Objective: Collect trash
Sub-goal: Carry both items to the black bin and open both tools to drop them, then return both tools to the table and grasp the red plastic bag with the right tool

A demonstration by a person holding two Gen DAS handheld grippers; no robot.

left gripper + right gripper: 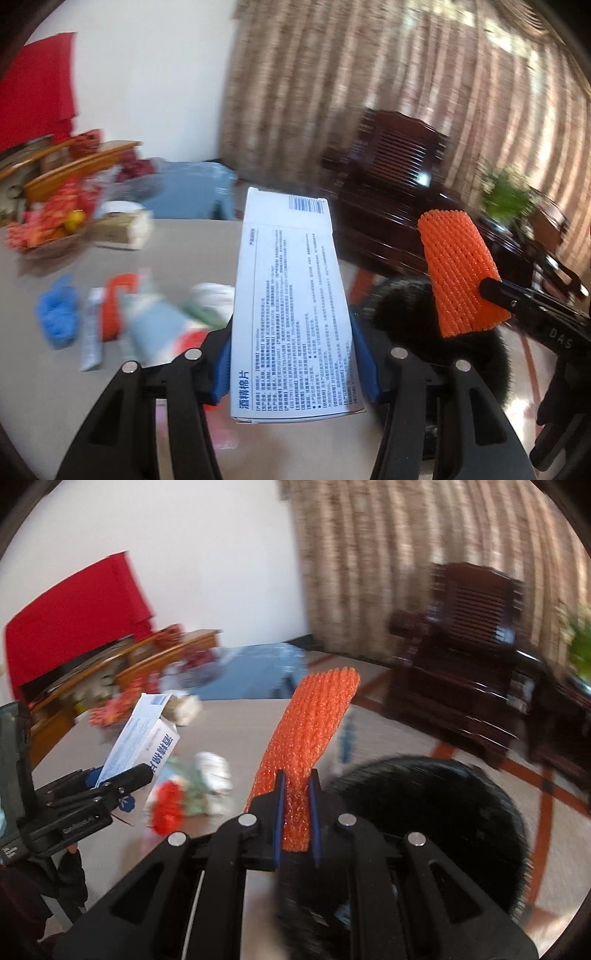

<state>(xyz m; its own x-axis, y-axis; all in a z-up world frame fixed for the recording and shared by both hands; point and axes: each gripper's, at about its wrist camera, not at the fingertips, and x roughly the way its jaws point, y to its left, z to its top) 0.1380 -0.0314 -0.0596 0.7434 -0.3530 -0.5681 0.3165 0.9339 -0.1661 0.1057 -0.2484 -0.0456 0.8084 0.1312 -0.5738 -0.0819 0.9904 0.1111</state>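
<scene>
My left gripper [291,360] is shut on a white printed carton [291,295], which stands up between its blue pads above the table's right edge. My right gripper [295,812] is shut on an orange foam net sleeve [314,731] that rises from its jaws. In the left wrist view the orange sleeve [458,273] and the right gripper's fingers [495,288] show at right. In the right wrist view the carton [144,734] and the left gripper [122,779] show at left. Several blurred scraps of trash [122,317] lie on the grey table [192,251]. A round black bin [436,830] sits beside the table, below the sleeve.
A dish of red and yellow items [48,229] and a tissue pack [125,229] stand at the table's far left. A blue plastic stool [192,192], wooden shelves [74,166], a dark wooden armchair [388,162] and a green plant [506,192] stand beyond, before a brown curtain.
</scene>
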